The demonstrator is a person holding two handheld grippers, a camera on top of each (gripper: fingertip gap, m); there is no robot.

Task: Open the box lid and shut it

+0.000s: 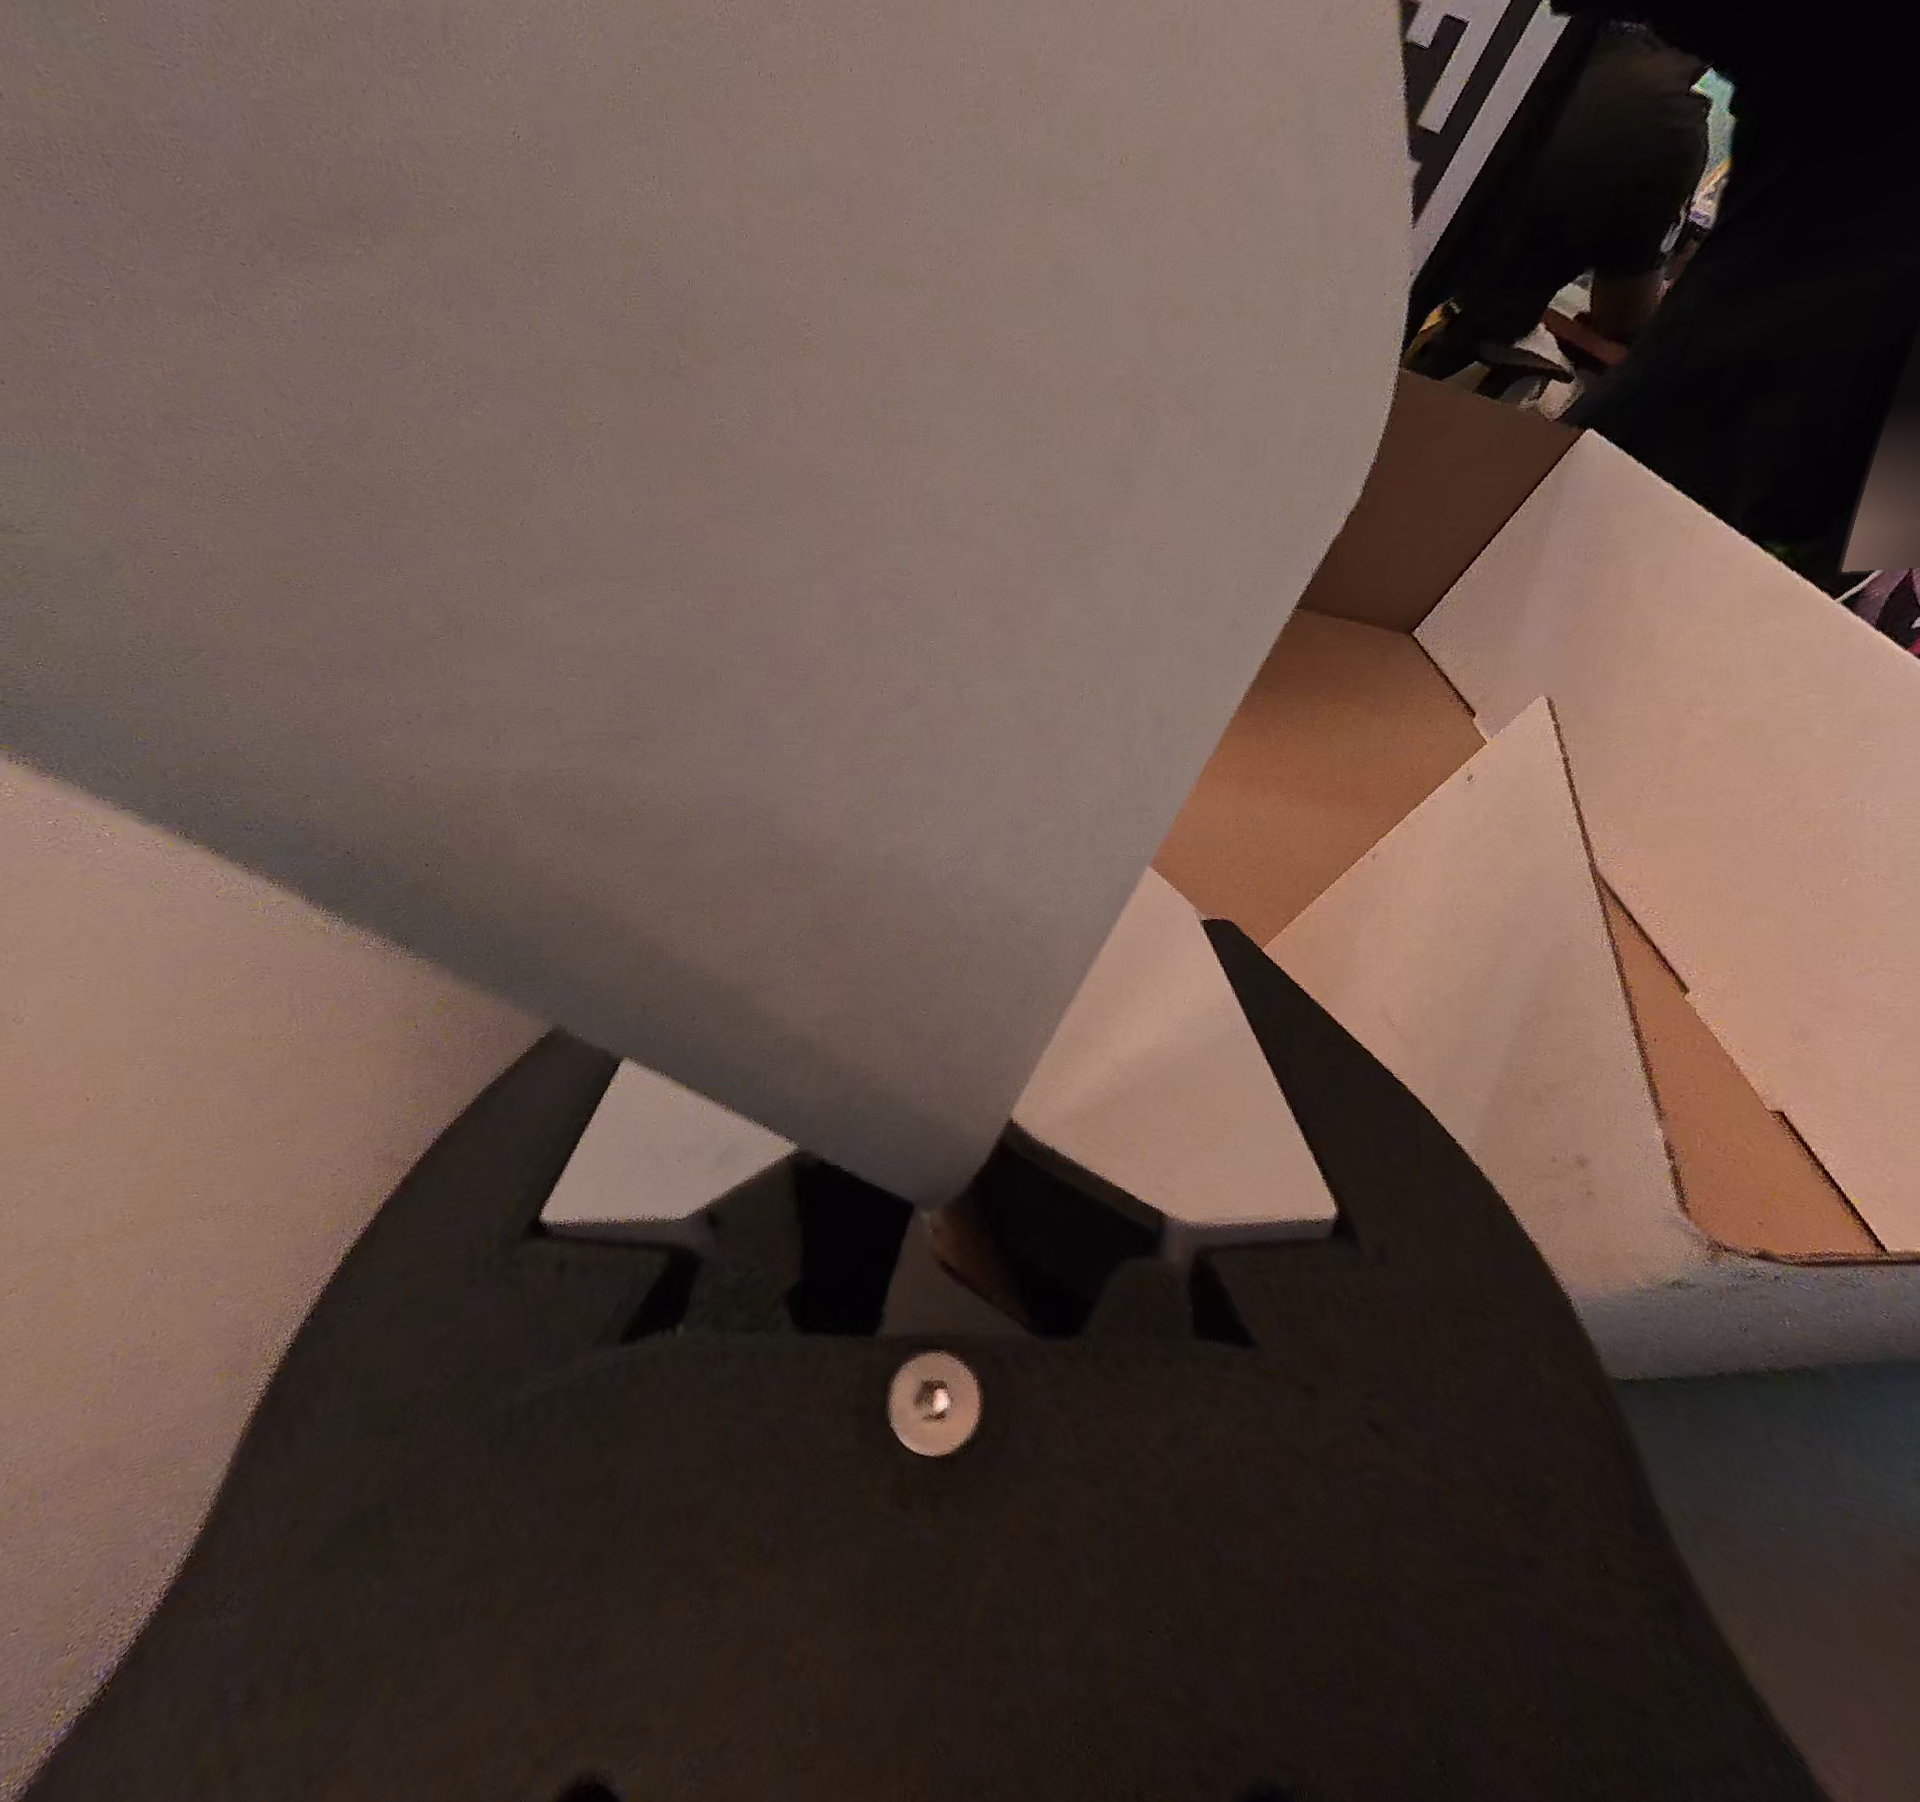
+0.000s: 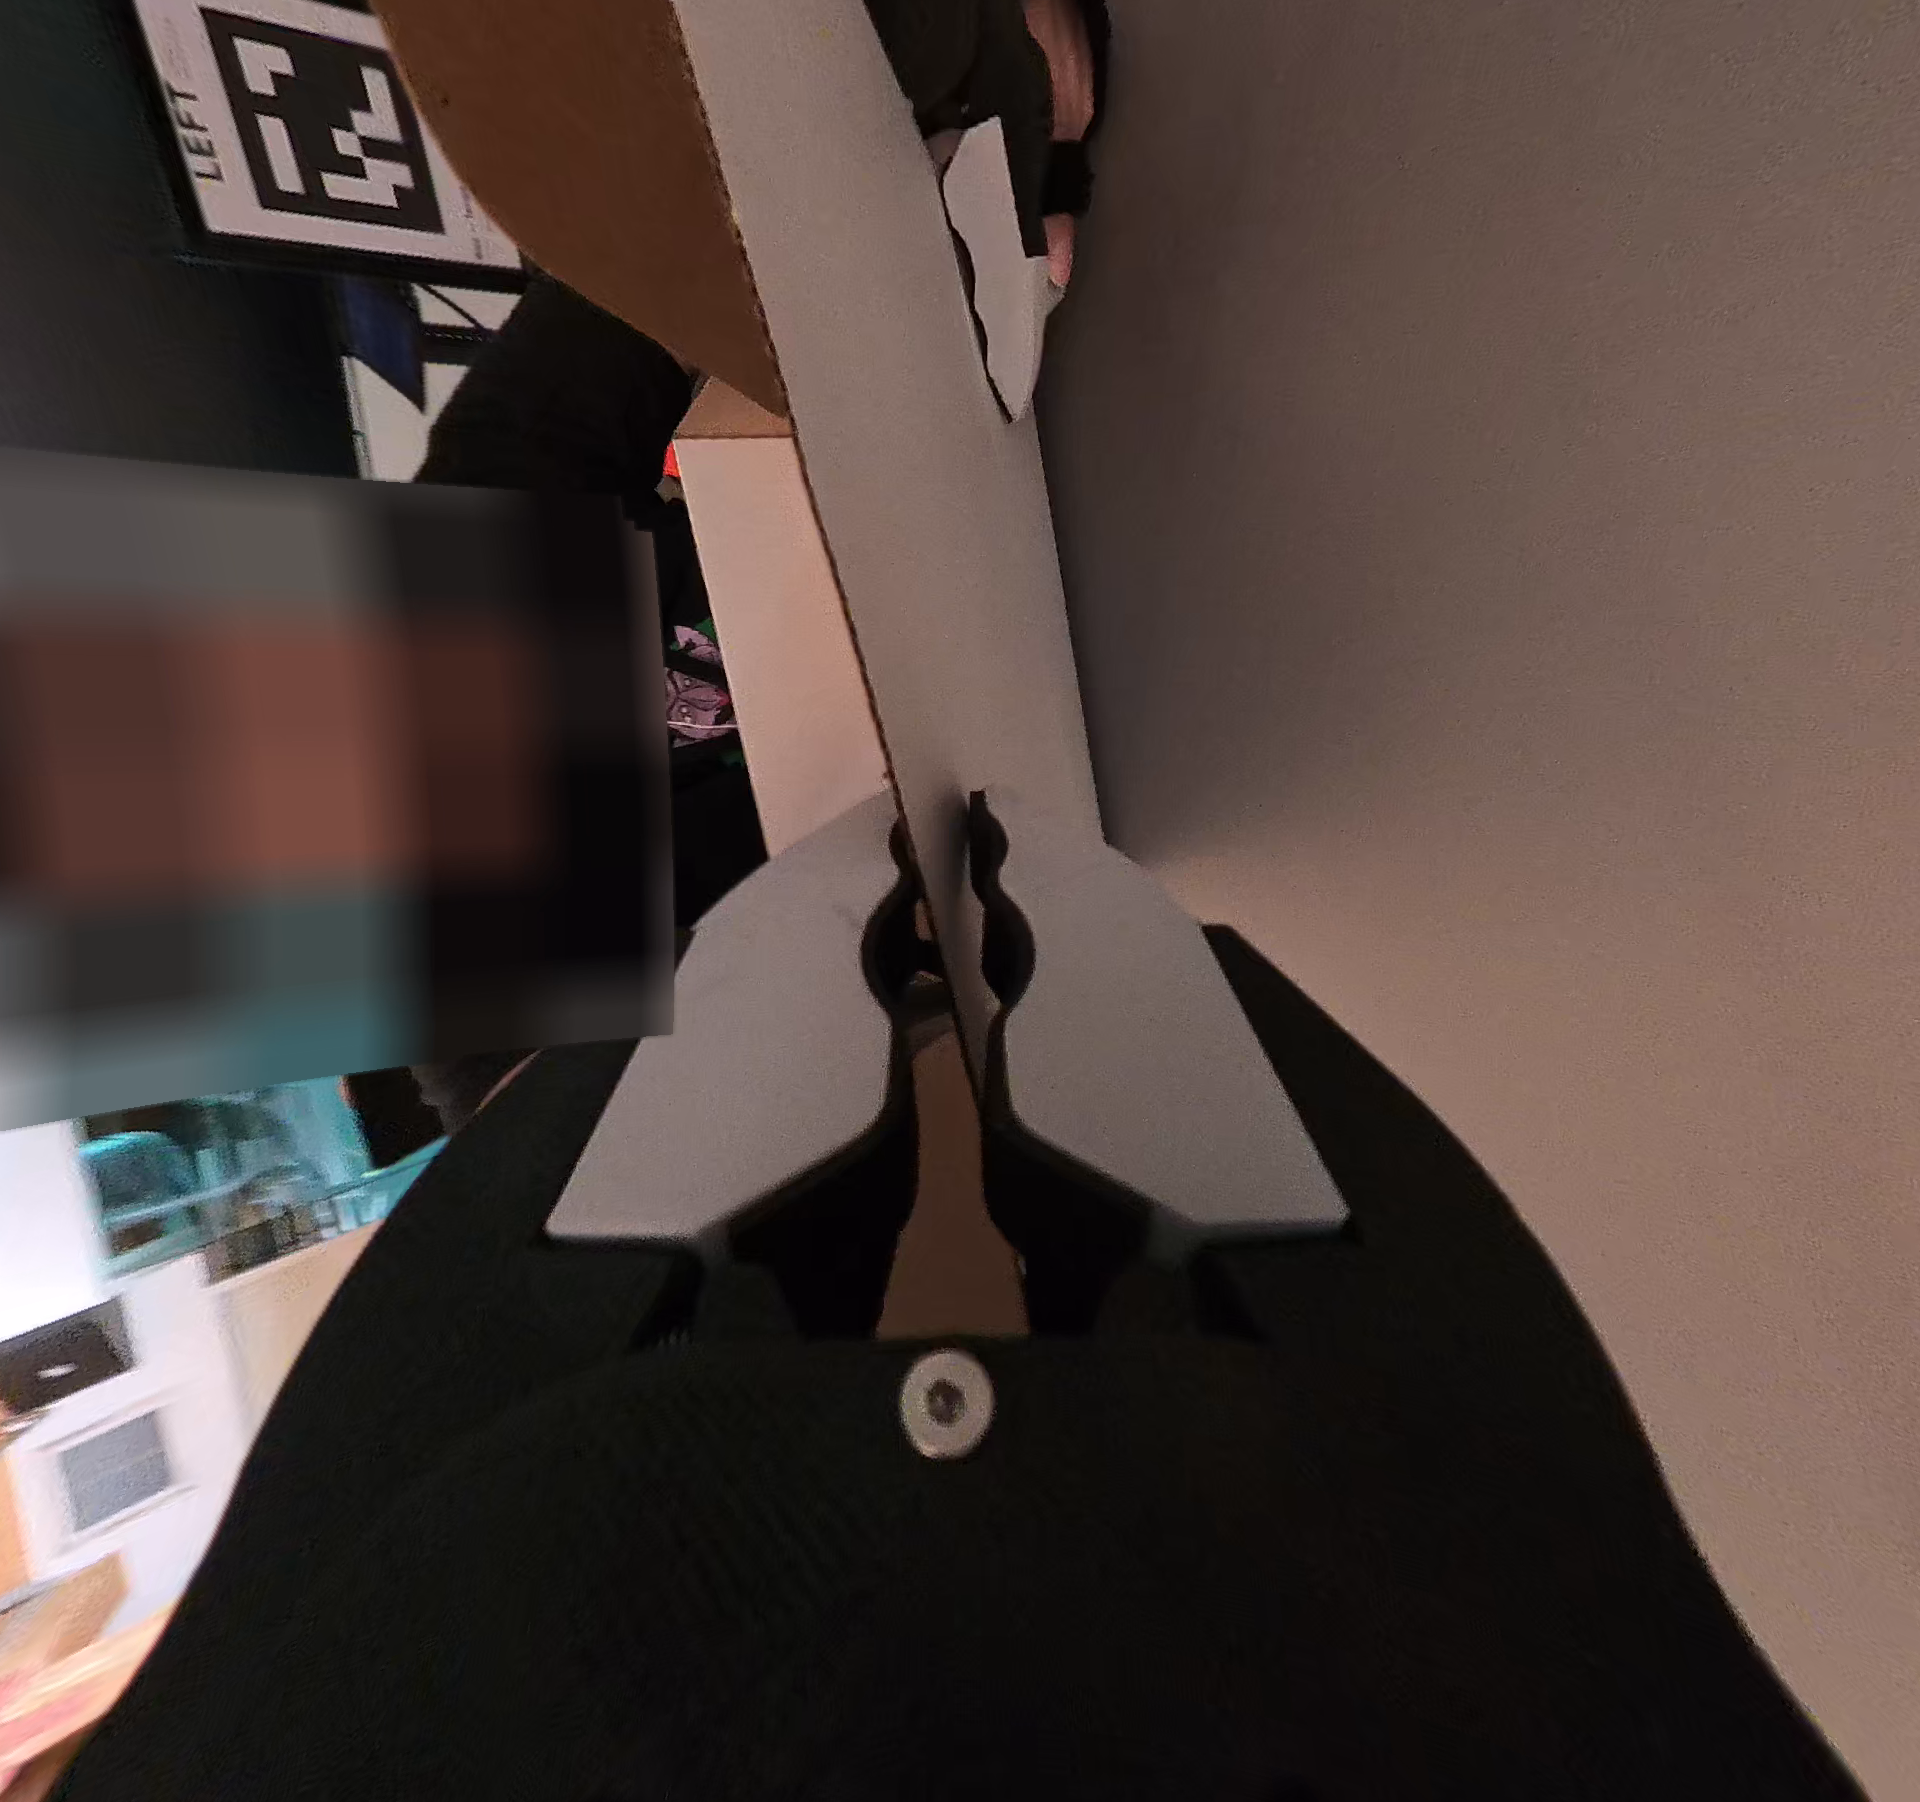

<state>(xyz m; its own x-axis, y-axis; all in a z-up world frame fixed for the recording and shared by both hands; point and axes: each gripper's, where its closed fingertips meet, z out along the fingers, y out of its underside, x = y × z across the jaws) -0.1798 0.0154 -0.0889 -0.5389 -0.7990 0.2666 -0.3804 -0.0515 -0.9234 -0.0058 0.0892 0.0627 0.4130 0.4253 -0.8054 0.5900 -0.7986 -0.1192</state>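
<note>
The white cardboard box lid [image 1: 675, 402] stands raised and fills most of the left wrist view. Its lower edge runs down between the jaws of my left gripper [image 1: 935, 869], which is shut on it; the lid hides the fingertips. To the right, the open box [image 1: 1714, 713] shows its brown inside and a loose white side flap [image 1: 1455, 921]. My right gripper [image 2: 935, 817] is shut on the lid's front strip [image 2: 935, 526], next to the broad white panel [image 2: 1507, 609]. The left gripper [image 2: 1003, 298], in a gloved hand, grips the same strip farther along.
A black-and-white marker board stands behind the box [image 1: 1455, 90] and also shows in the right wrist view [image 2: 312, 121]. A person in dark clothes [image 1: 1766, 194] is beyond the box. Blurred shelves and boxes [image 2: 125, 1440] lie at the lower left.
</note>
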